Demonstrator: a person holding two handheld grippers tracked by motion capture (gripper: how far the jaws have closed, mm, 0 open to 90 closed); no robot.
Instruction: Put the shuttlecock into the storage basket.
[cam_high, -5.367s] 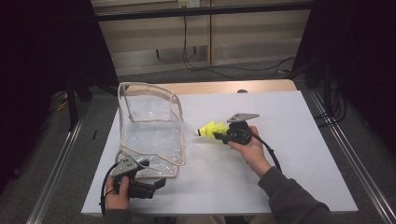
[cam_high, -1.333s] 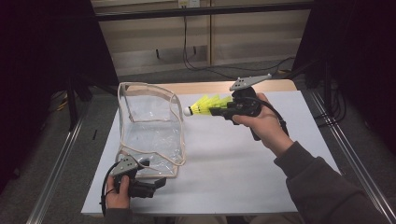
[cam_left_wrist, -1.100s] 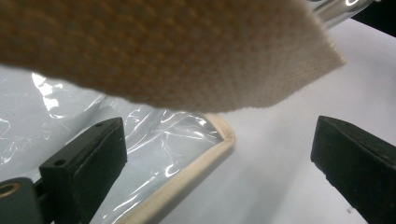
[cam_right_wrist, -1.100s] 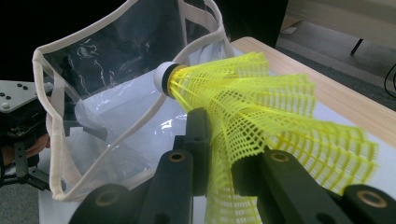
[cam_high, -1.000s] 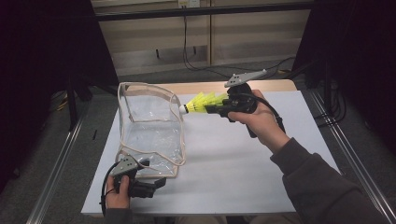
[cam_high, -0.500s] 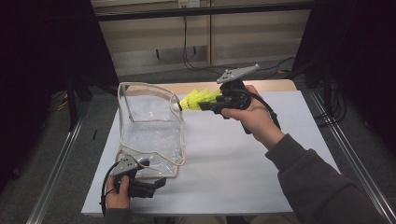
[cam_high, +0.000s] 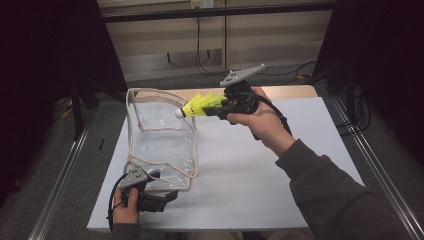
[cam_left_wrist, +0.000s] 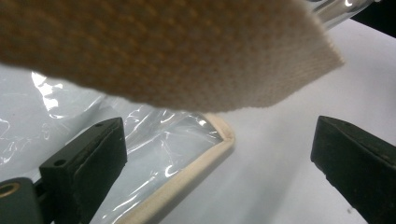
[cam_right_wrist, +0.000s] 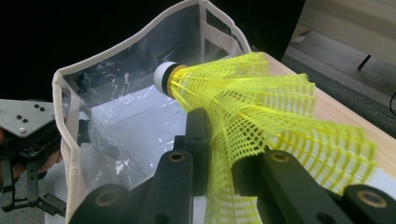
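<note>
Since the earlier frame, the right claw (cam_high: 219, 106) has carried its pinched yellow shuttlecock (cam_high: 197, 106) up to the clear bag's (cam_high: 165, 145) rim, cork tip over the opening. Up close, the skirt is crushed between the jaws. Beside the bag's near corner on the white tabletop (cam_high: 260, 170), the left claw (cam_left_wrist: 219, 154) gapes empty.

The clear, crinkled plastic bag (cam_high: 162, 145) is glossy, edged with rough beige woven cloth; the yellow plastic-mesh shuttlecock (cam_high: 200, 106) looks matt; the white table (cam_high: 260, 175) is smooth, matt.
</note>
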